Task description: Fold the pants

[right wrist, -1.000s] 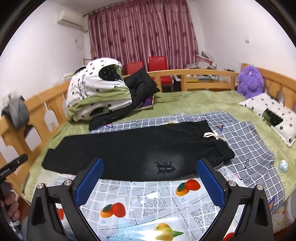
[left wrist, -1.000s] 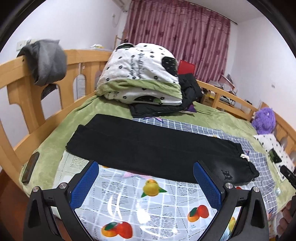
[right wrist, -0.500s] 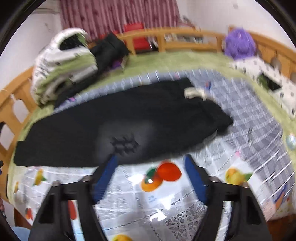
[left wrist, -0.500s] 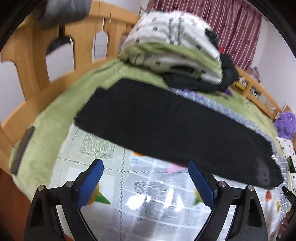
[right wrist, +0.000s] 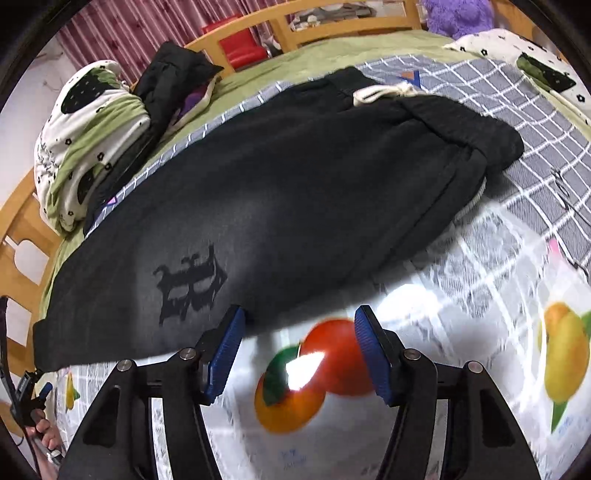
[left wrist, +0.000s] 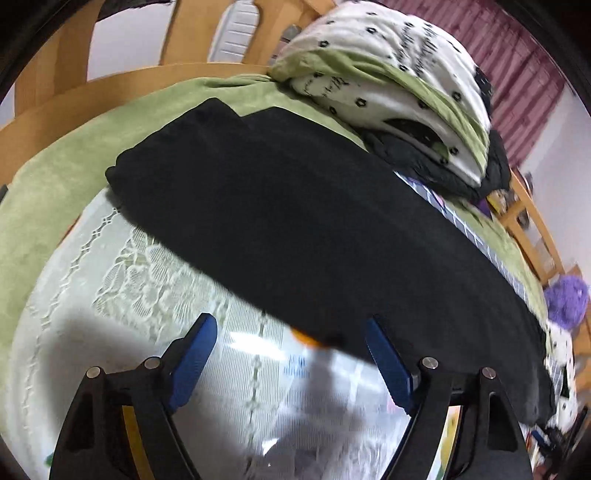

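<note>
You are in the approach step: both tongs are lowered close to the near long edge of the pants, and no fold has begun. Neither tool holds anything.

Nearest you, the left gripper (left wrist: 290, 334) has its blue pads spread apart; its jaws have just been closing a little, with only the glossy lace-patterned table cover (left wrist: 122, 280) between them and the dark hem line just ahead. Its right-hand pad sits at the very edge of the cloth; whether it touches is unclear.

The right gripper (right wrist: 299, 323) is also parted, narrower than the left, after its jaws have just been closing. Its left-hand pad meets the cloth edge beside the printed logo (right wrist: 190, 282), while a printed orange fruit (right wrist: 334, 356) on the cover shows between the pads.

Beyond the tongs, the black pants (right wrist: 280, 192) lie flat and lengthwise across the bed, legs stacked, cuffs toward your left and waistband with white drawstring (right wrist: 382, 92) toward your right. They rest partly on the fruit-print cover and partly on a grey checked sheet (right wrist: 517, 92).

Farther back sit a folded white and green quilt (left wrist: 388, 70), a wooden bed rail (left wrist: 74, 99) and maroon curtains (right wrist: 122, 29).

Next, I judge, you need to slide each lower pad under the near edge, pinch both layers, then lift together.
</note>
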